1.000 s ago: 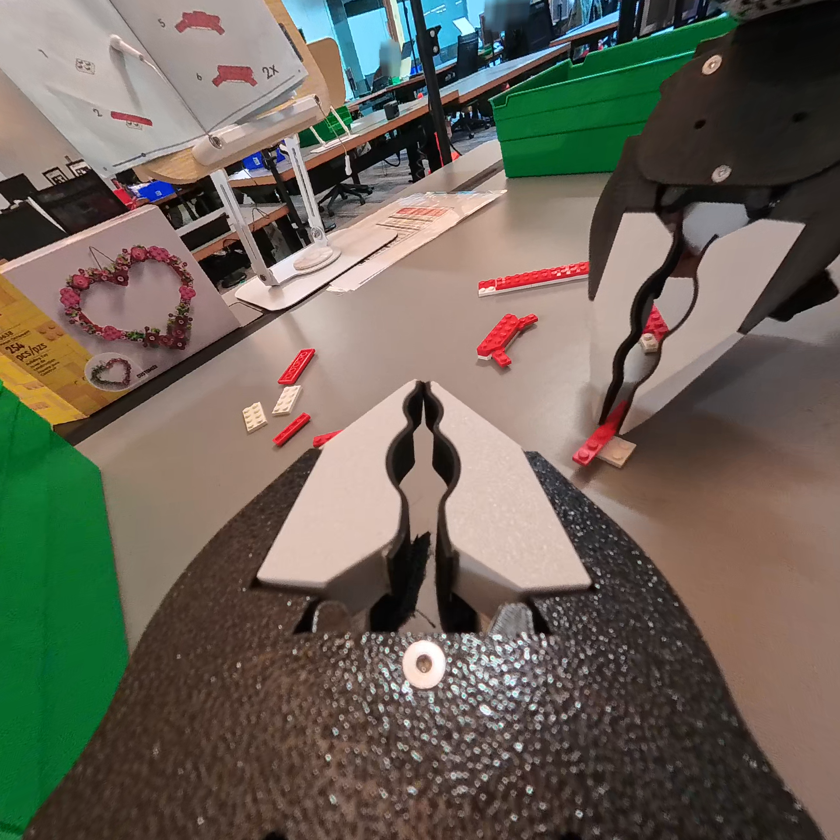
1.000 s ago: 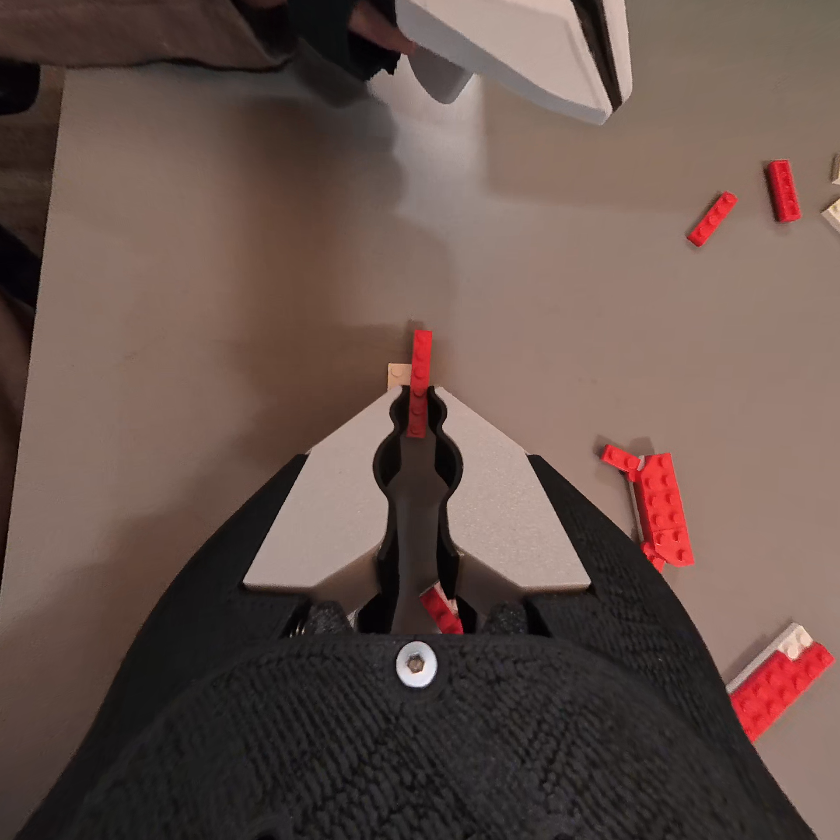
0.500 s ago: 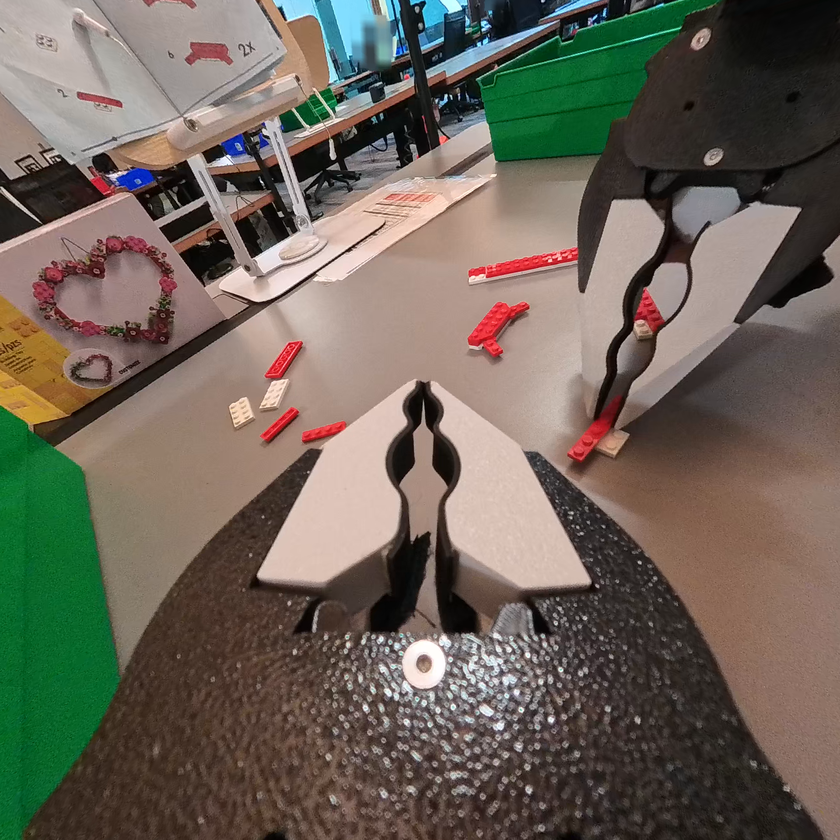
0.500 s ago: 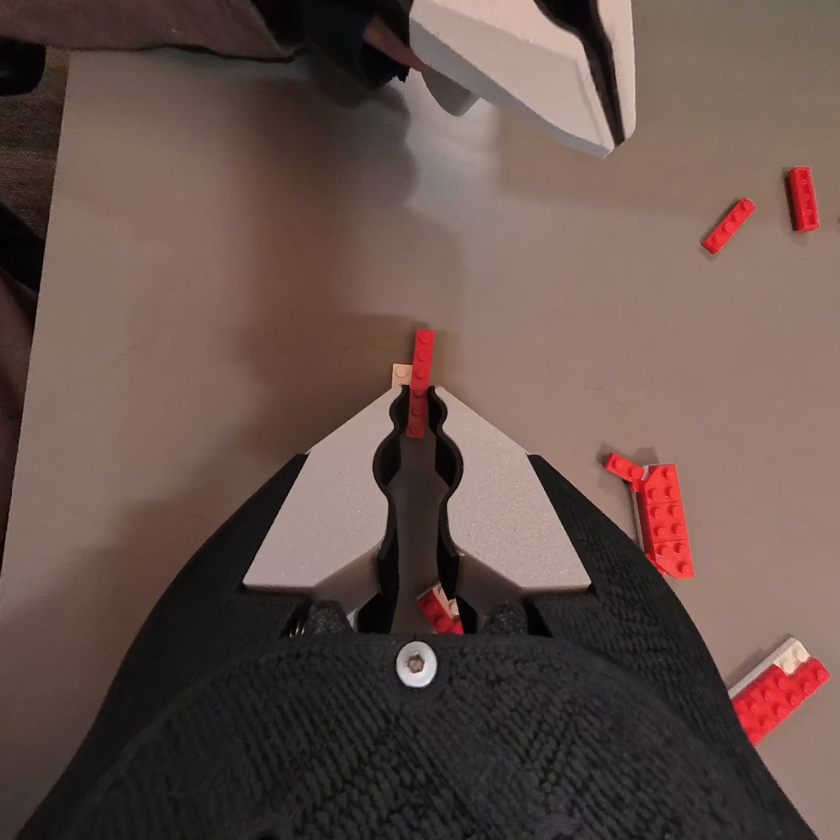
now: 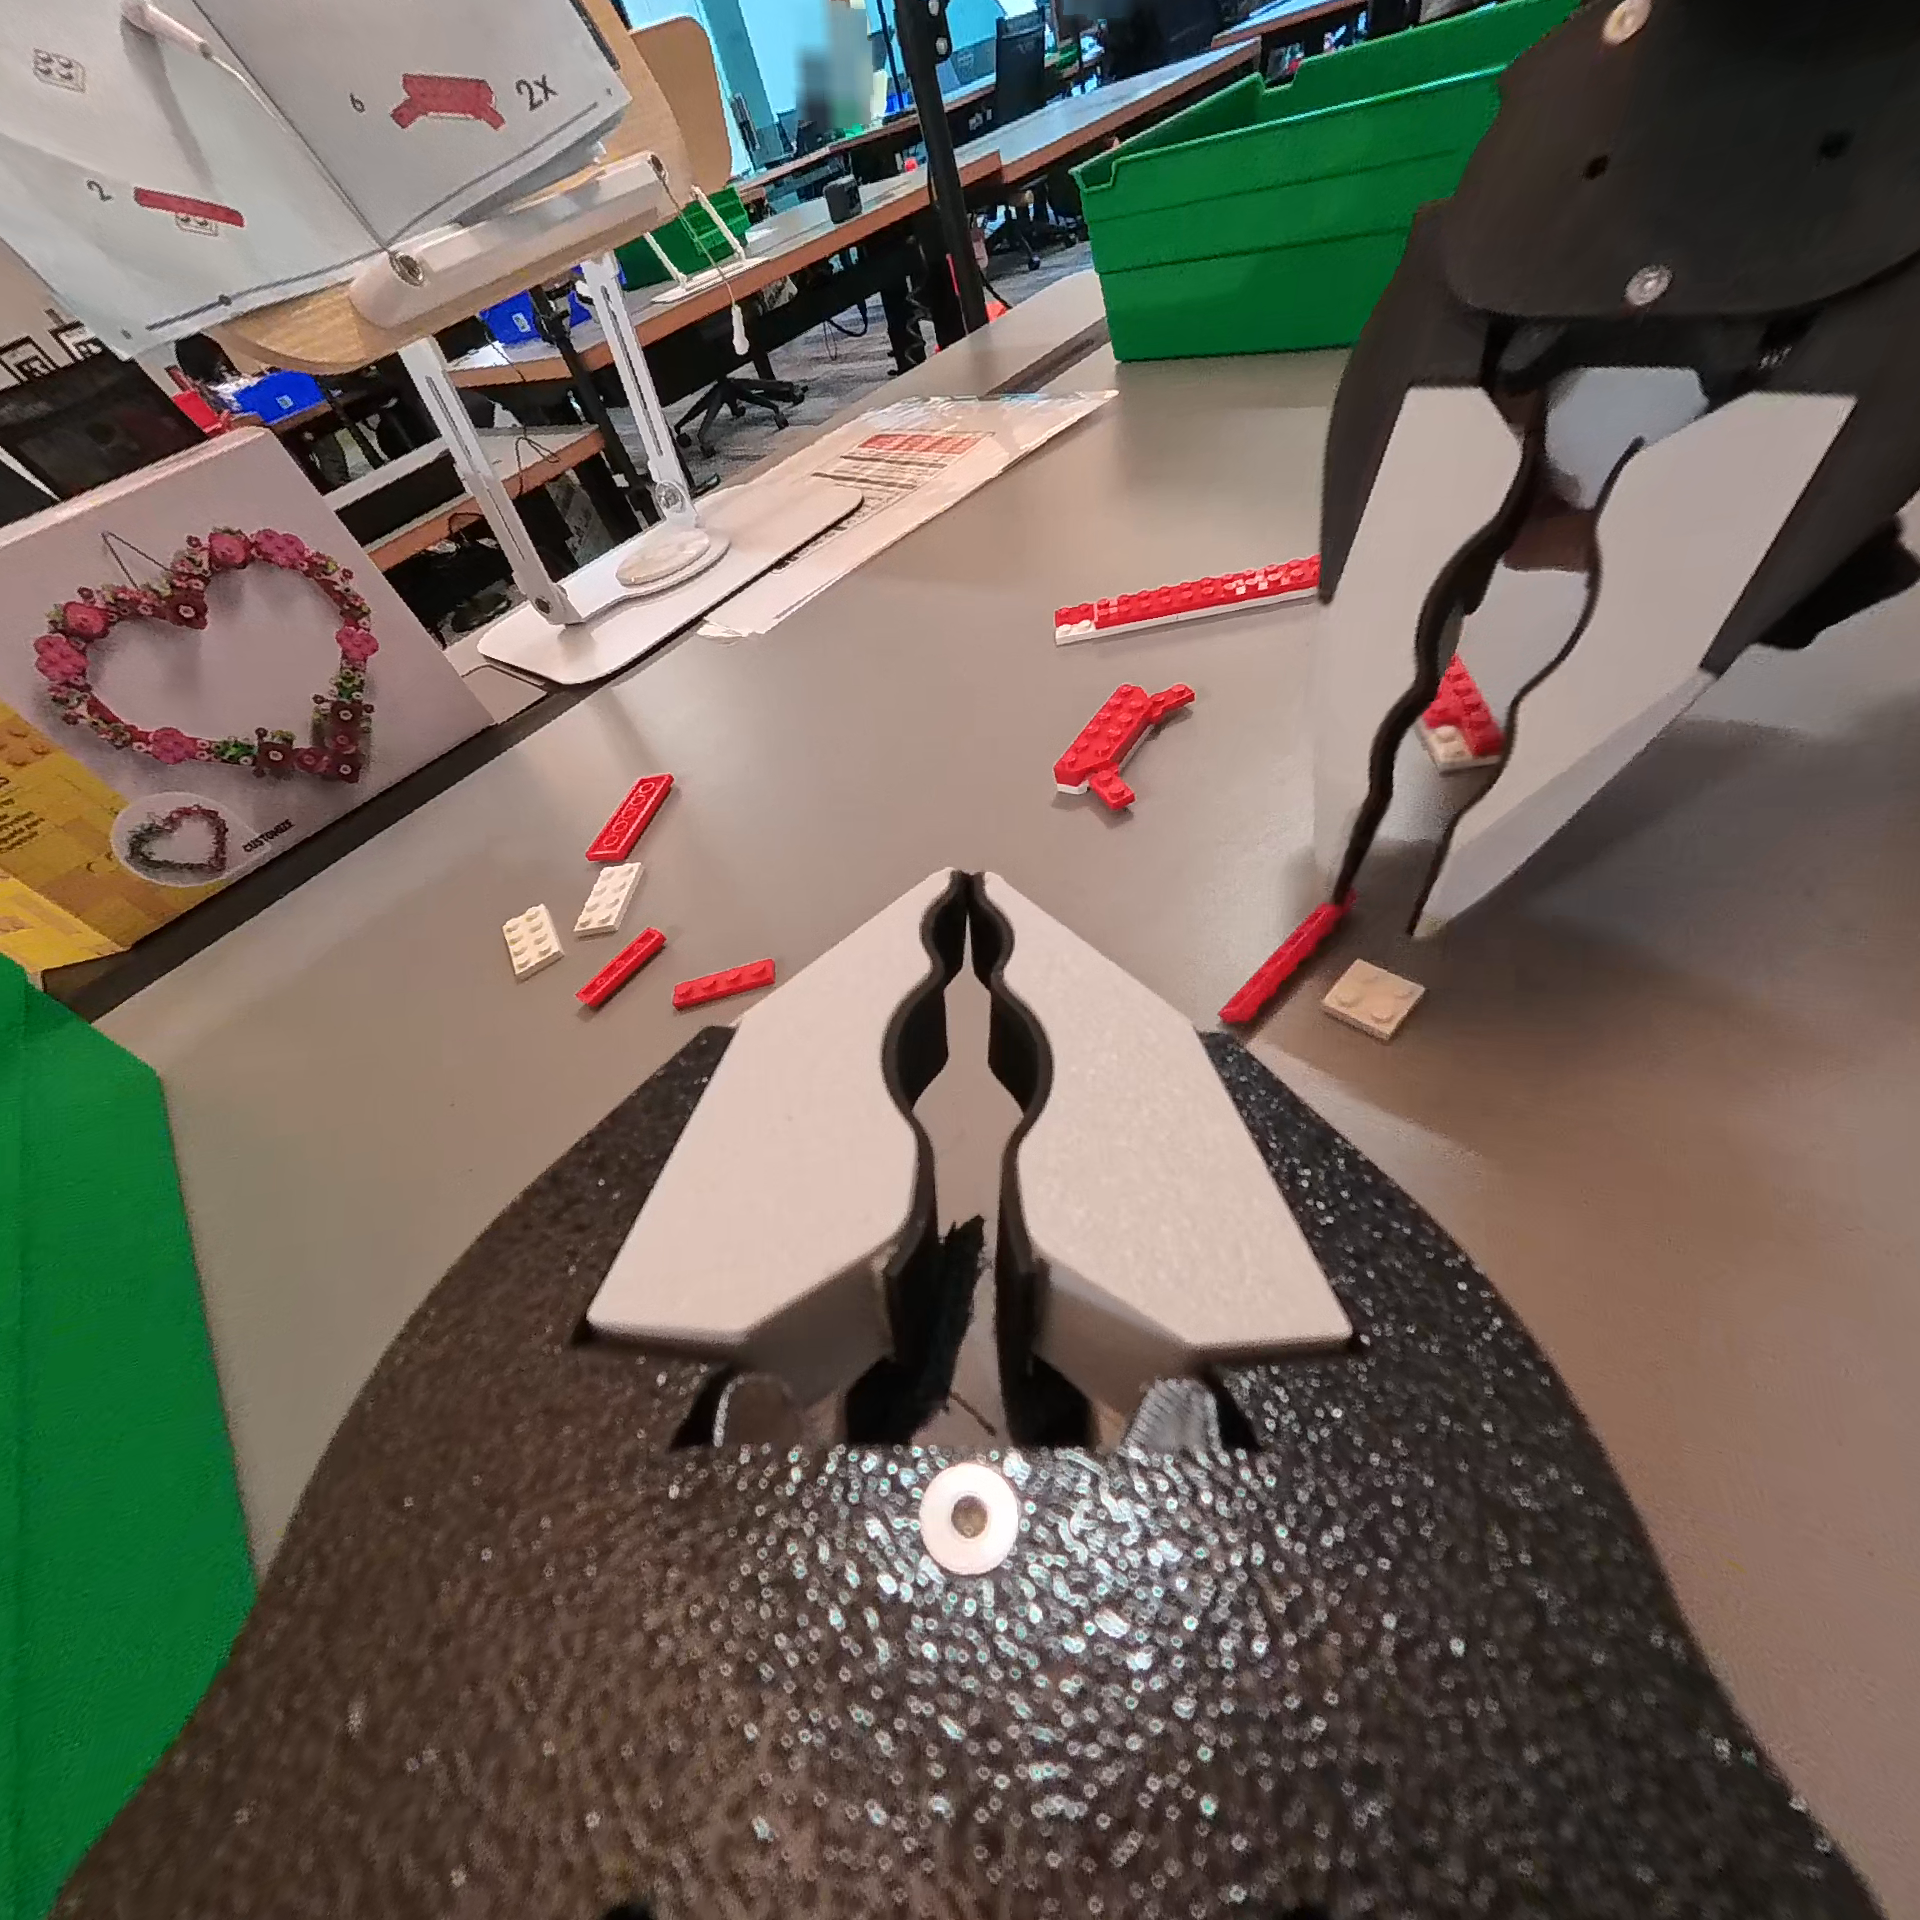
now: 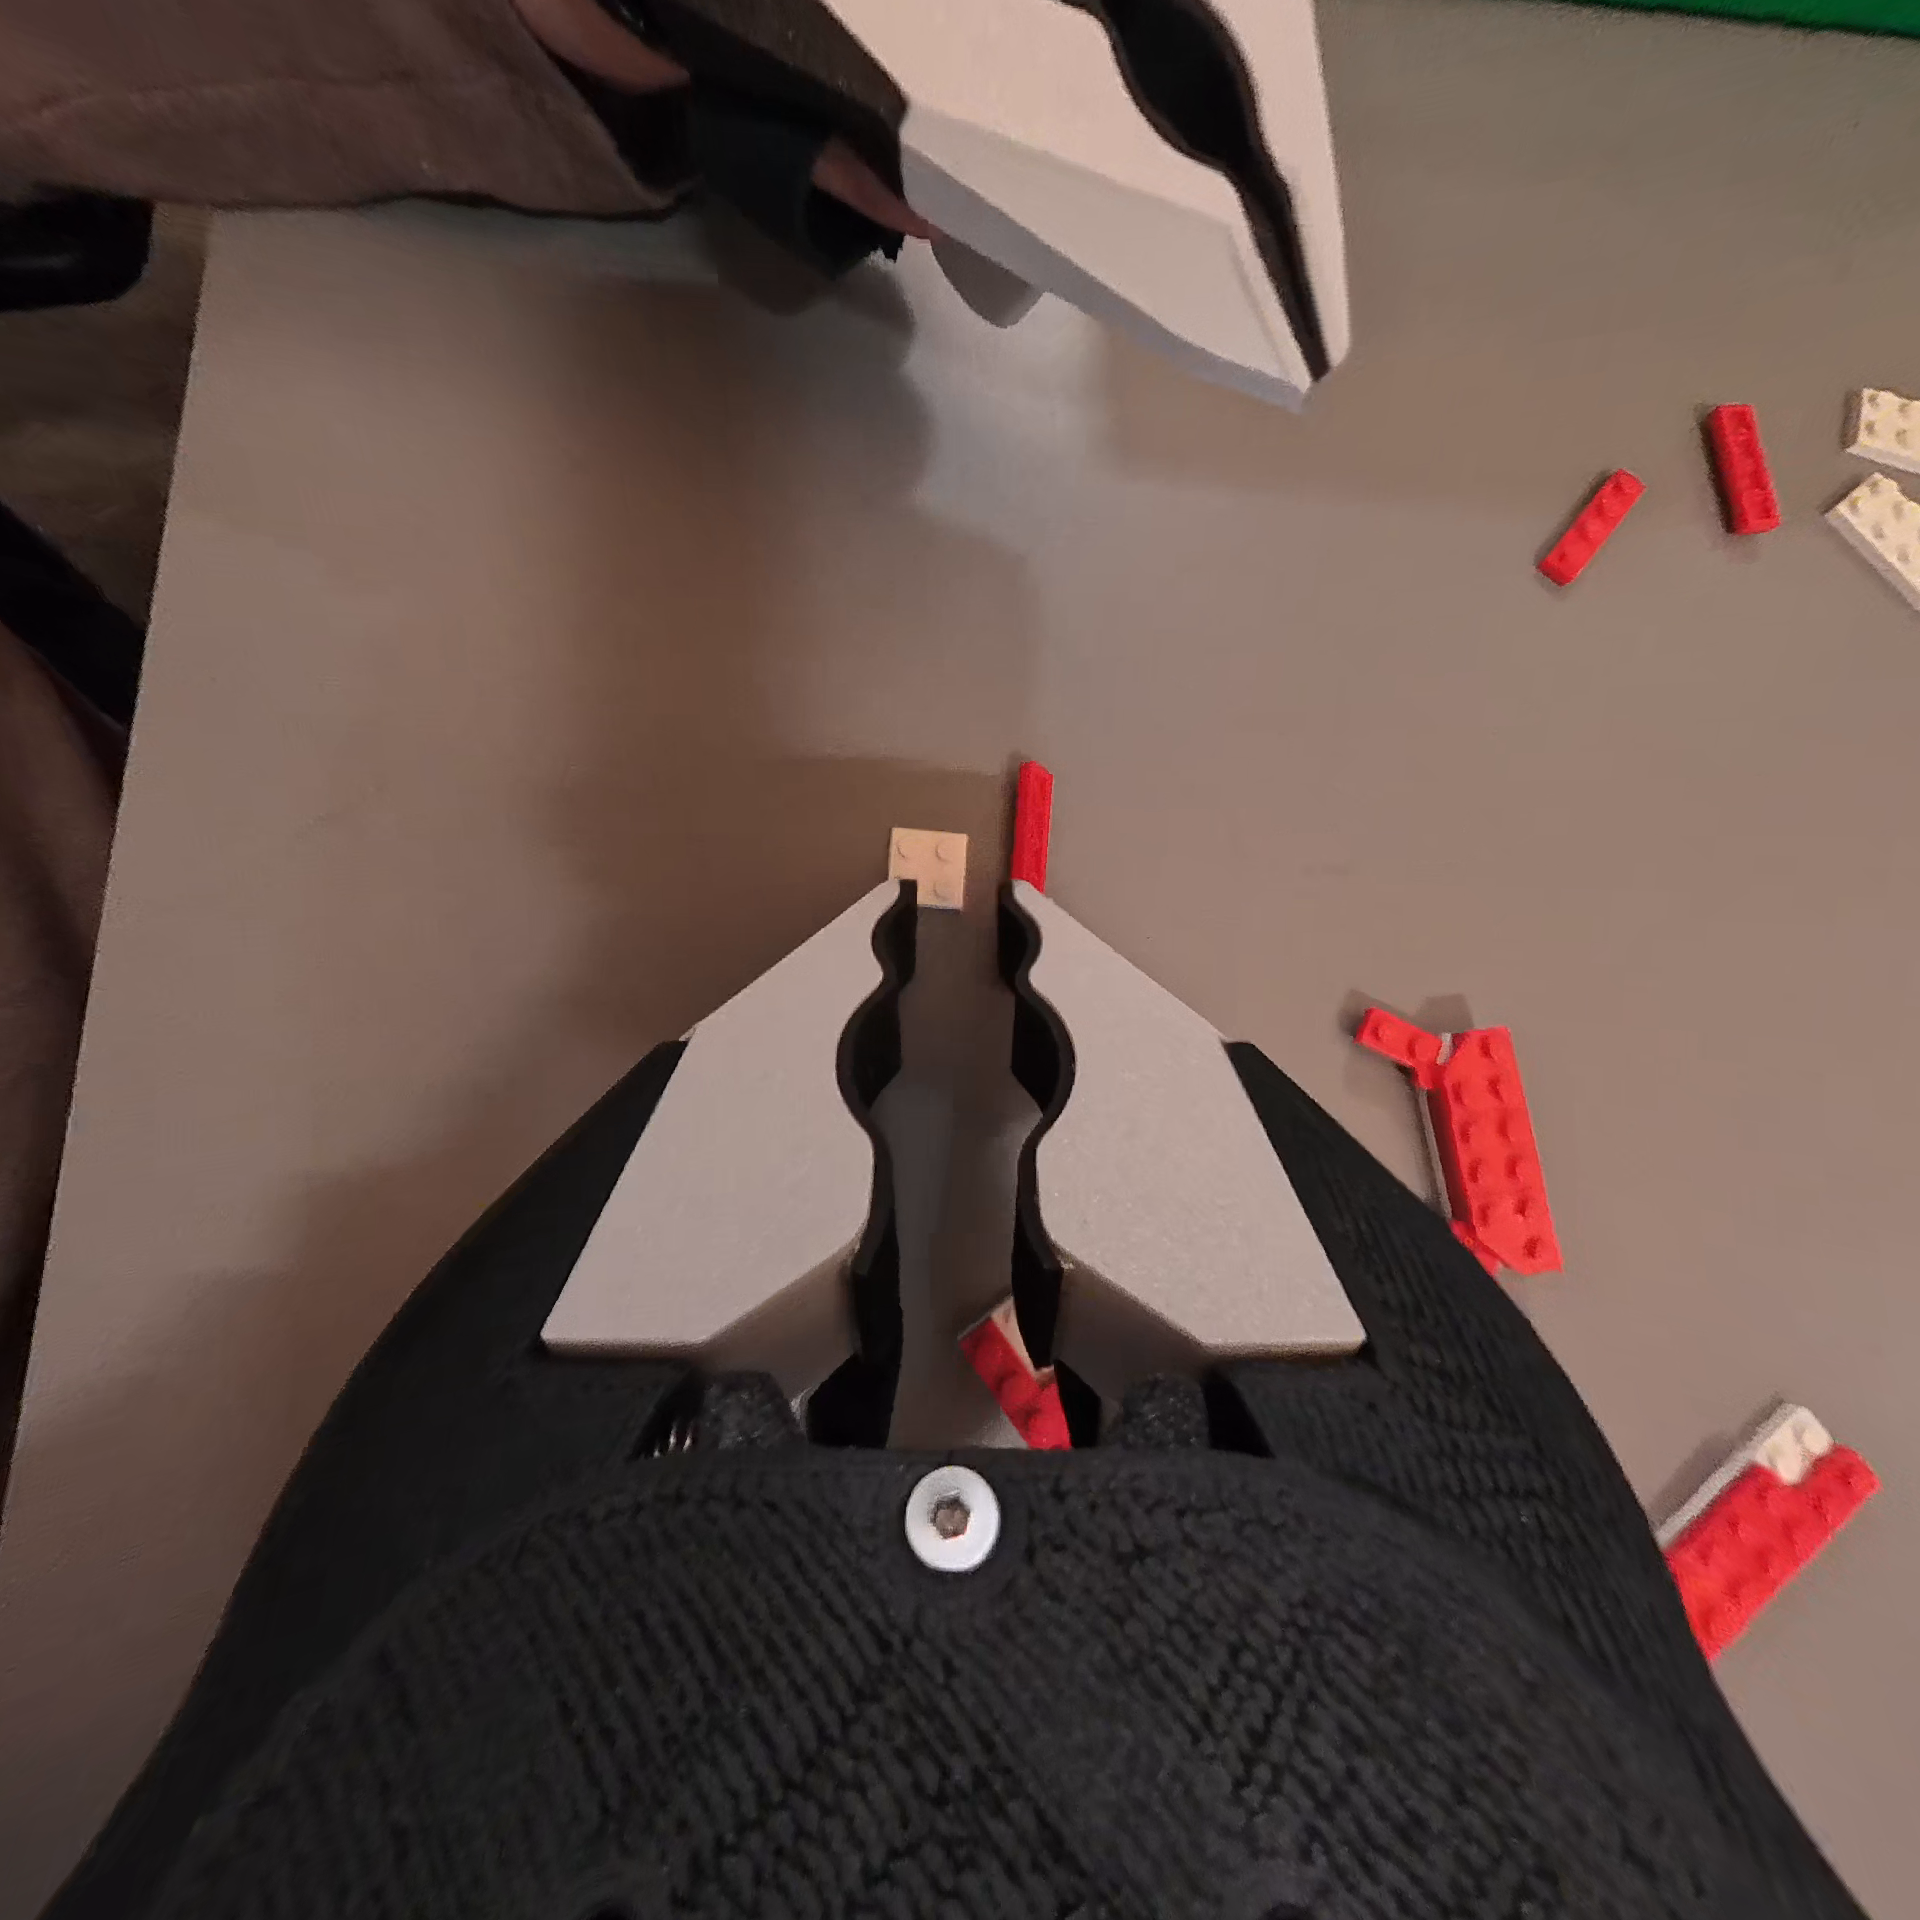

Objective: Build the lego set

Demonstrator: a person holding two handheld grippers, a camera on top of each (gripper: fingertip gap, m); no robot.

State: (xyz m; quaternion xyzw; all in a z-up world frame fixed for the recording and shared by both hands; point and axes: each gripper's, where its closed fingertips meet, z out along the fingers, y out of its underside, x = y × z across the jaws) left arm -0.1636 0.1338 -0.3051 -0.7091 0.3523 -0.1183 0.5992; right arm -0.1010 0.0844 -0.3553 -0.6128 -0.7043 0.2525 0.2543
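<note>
My right gripper [image 6: 958, 894] is open and empty, tips down at the grey table [image 6: 520, 727]. A small tan square plate [image 6: 928, 862] lies flat at the tips. A thin red plate [image 6: 1032, 826] rests on its edge just beside it, touching one fingertip [image 6: 1023, 914]. In the left wrist view the same right gripper [image 5: 1387, 914] stands over the red plate [image 5: 1283, 961] and the tan plate [image 5: 1371, 997]. My left gripper [image 5: 966, 883] is shut and empty, held above the table near them. It also shows in the right wrist view [image 6: 1311, 384].
Red assemblies [image 6: 1486, 1153] [image 6: 1766, 1527] and loose red and white plates [image 5: 608, 899] lie on the table. A long red strip [image 5: 1184, 603], a set box [image 5: 197, 675], an instruction booklet on a stand [image 5: 312, 135] and green bins [image 5: 1268, 208] sit farther off. Across from one pair of fingers to the other is roughly 10 cm.
My right gripper has opened and let go of the thin red plate, which now rests beside the tan plate. My left gripper has moved closer to them.
</note>
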